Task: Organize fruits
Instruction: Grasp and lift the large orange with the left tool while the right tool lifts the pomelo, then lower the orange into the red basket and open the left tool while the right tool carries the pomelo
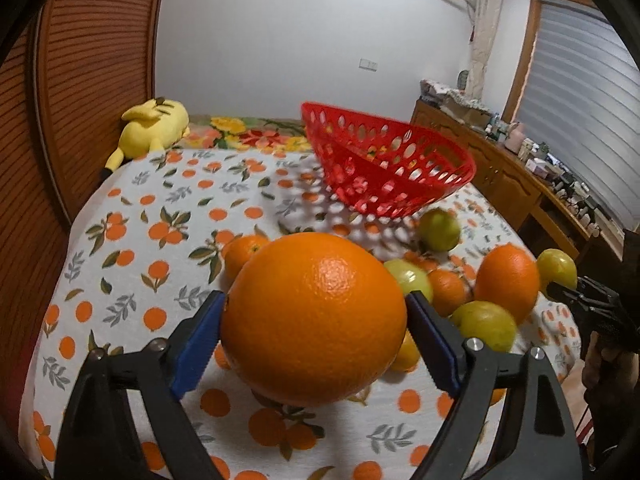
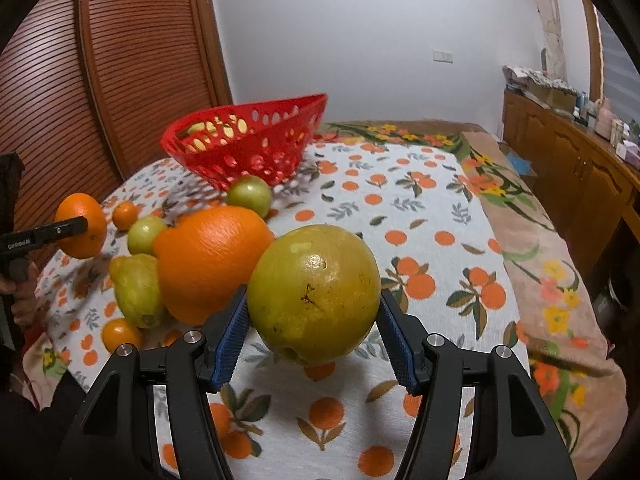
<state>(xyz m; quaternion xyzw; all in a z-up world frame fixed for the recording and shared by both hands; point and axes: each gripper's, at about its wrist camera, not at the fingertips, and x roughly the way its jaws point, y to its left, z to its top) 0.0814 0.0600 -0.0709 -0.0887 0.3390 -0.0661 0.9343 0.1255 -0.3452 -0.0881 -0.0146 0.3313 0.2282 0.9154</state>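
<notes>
My left gripper (image 1: 314, 320) is shut on a large orange (image 1: 316, 316) and holds it above the cloth; it also shows in the right wrist view (image 2: 82, 226). My right gripper (image 2: 312, 308) is shut on a yellow-green fruit (image 2: 314, 294), lifted off the cloth; that fruit shows in the left wrist view (image 1: 557, 268). A red perforated basket (image 1: 384, 168) stands beyond the fruit pile, also in the right wrist view (image 2: 248, 144), with some fruit inside. Loose on the cloth lie a big orange (image 2: 212, 260), green fruits (image 2: 250, 196), a pear-shaped fruit (image 2: 138, 290) and small oranges (image 2: 125, 216).
The surface is a bed with an orange-print cloth (image 1: 160, 240). A yellow plush toy (image 1: 154, 126) lies at the far left by a wooden slatted door (image 1: 80, 100). A wooden cabinet (image 2: 580, 168) with clutter runs along the right.
</notes>
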